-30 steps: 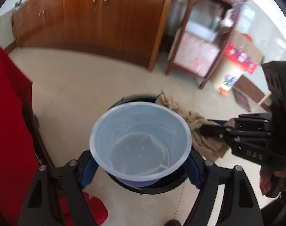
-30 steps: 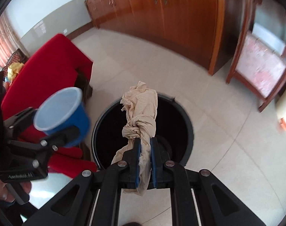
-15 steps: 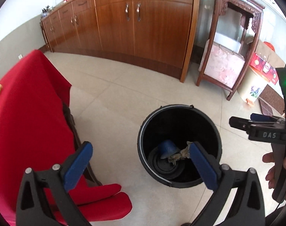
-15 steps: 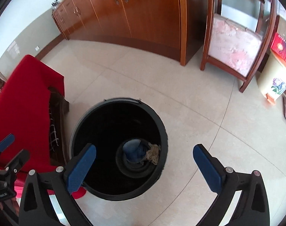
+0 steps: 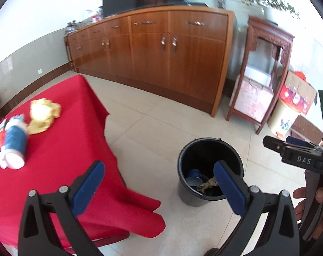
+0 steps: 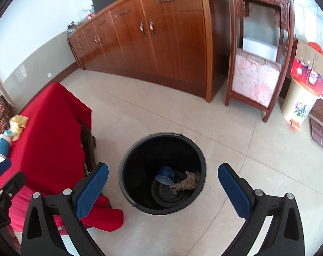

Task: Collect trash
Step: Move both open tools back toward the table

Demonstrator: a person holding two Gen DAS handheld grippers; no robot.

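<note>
Down in the black bin [image 6: 127, 177], on its floor, lie a blue cup [image 6: 166, 176] tipped on its side and a crumpled beige rag [image 6: 188, 183] touching it on the right. The left wrist view shows the same pair, the cup [image 5: 193, 176] to the left of the rag [image 5: 207, 185], low inside the bin [image 5: 182, 166]. The bin stands on the pale tiled floor [image 6: 236, 132], just beside the hanging corner of a red cloth [image 5: 61, 149] that covers a table.

Both grippers hang above the bin with nothing between their fingers. The right gripper [image 6: 162, 186] has its jaws spread to their widest, the blue pads standing on either side of the bin's mouth in its own view. The left gripper [image 5: 157, 188] is likewise released and fully spread, one pad over the red cloth, the other in front of the bin. In the left view the right gripper [image 5: 289, 149] shows at the right edge, with fingers of the hand [image 5: 310, 200] that holds it.

Near the far left edge of the table lie a yellow crumpled cloth [image 5: 43, 115] and a blue-and-white roll-shaped package [image 5: 13, 147], touching each other. A long wooden sideboard [image 5: 161, 57] runs along the wall behind, with a carved wooden stand [image 5: 266, 74] to its right.
</note>
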